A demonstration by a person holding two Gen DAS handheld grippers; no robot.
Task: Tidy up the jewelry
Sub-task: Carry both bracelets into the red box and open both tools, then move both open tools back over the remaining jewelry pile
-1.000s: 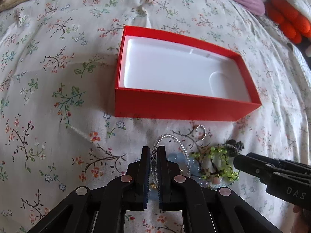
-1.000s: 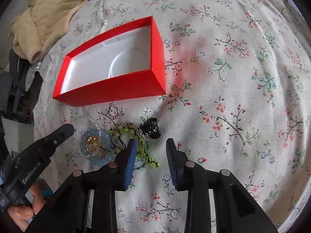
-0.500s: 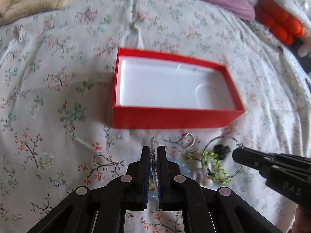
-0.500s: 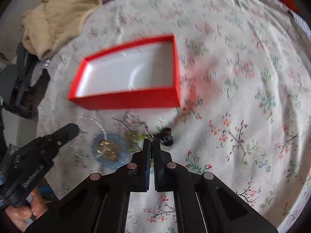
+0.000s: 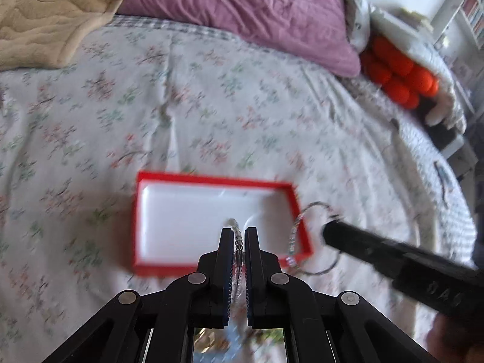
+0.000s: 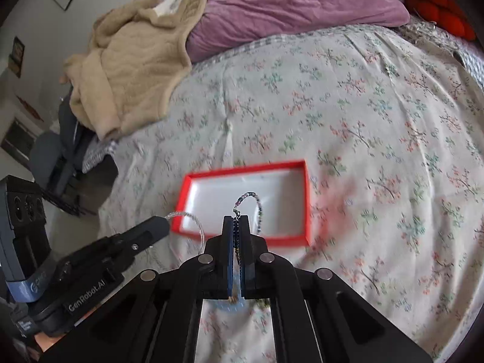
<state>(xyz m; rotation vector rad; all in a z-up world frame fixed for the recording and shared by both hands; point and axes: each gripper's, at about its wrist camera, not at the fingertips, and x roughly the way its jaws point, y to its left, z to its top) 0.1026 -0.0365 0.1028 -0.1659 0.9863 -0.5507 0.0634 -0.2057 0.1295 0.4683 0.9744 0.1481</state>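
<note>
An open red box (image 5: pixel 211 220) with a white inside lies on the floral bedspread; it also shows in the right wrist view (image 6: pixel 251 199). My left gripper (image 5: pixel 239 236) is shut on a clear beaded bracelet (image 5: pixel 237 242), held above the box's near edge; in the right wrist view the left gripper (image 6: pixel 157 225) holds that clear bracelet (image 6: pixel 190 219). My right gripper (image 6: pixel 237 224) is shut on a dark beaded bracelet (image 6: pixel 252 199), lifted over the box. In the left wrist view the right gripper (image 5: pixel 329 231) carries that bracelet (image 5: pixel 311 239) beside the box's right end.
A purple pillow (image 6: pixel 290 3) and a beige blanket (image 6: pixel 130 60) lie at the head of the bed. Orange balls (image 5: pixel 396 75) sit at the far right. More jewelry (image 6: pixel 239 302) lies on the bedspread under the grippers. Dark furniture (image 6: pixel 60 163) stands left of the bed.
The right gripper shut on the dark bracelet. Both grippers rose from the jewelry pile, each lifting its bracelet, and now hang over the red box.
</note>
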